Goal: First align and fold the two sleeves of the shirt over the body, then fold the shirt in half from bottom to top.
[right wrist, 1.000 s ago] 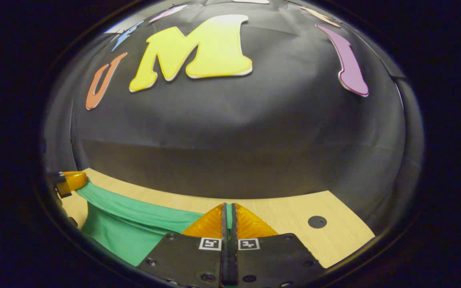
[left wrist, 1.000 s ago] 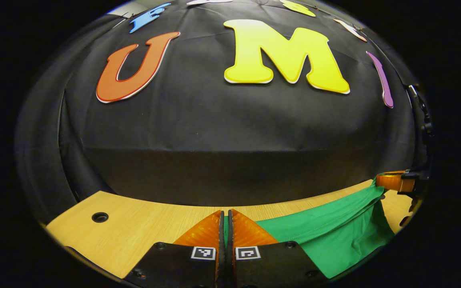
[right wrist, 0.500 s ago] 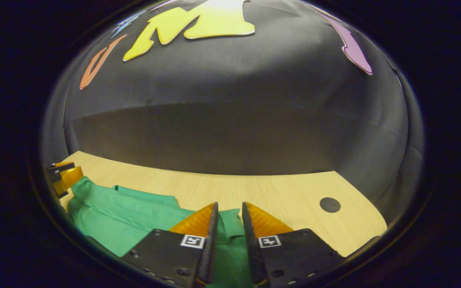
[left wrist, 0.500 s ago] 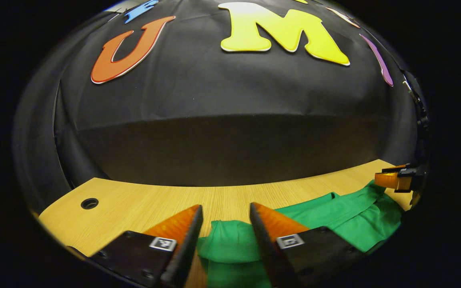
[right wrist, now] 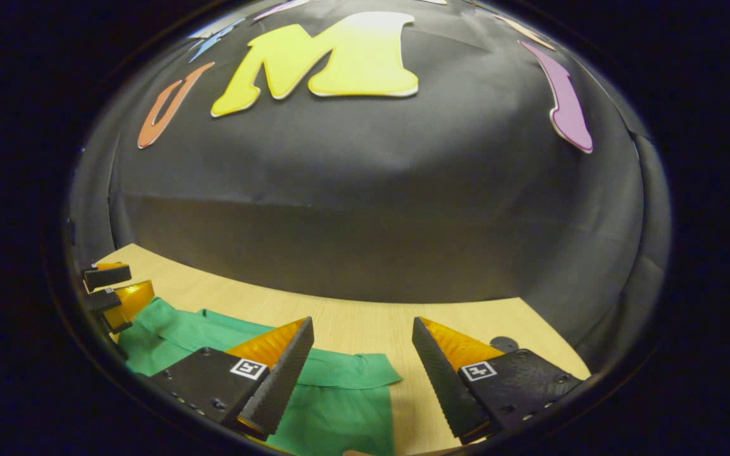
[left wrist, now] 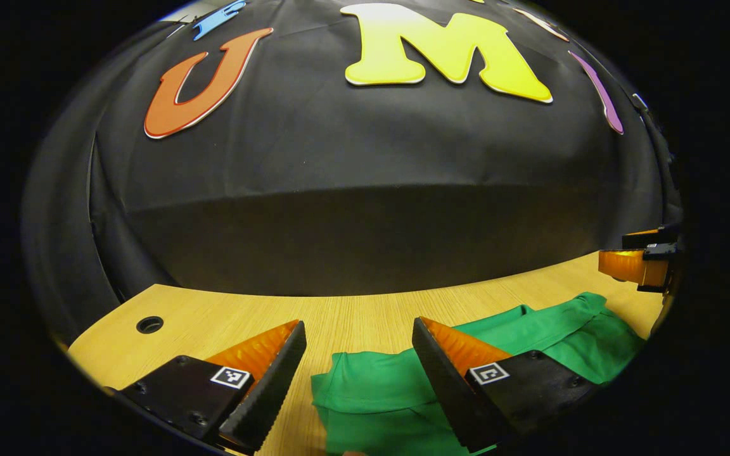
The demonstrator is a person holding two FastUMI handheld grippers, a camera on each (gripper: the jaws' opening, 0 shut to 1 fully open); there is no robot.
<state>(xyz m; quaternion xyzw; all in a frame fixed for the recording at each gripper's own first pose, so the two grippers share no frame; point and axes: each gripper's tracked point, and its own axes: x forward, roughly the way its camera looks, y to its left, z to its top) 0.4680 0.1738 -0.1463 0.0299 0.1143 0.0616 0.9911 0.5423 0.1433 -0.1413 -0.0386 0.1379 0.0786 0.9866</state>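
In the left gripper view, the left gripper is spread wide and holds nothing, poised above the near left corner of the green shirt, which lies flat on the wooden table and runs off to the right. In the right gripper view, the right gripper is likewise spread and empty over the shirt's right corner. The bottom-to-top fold looks laid down; the next move is probably just a clean lift away.
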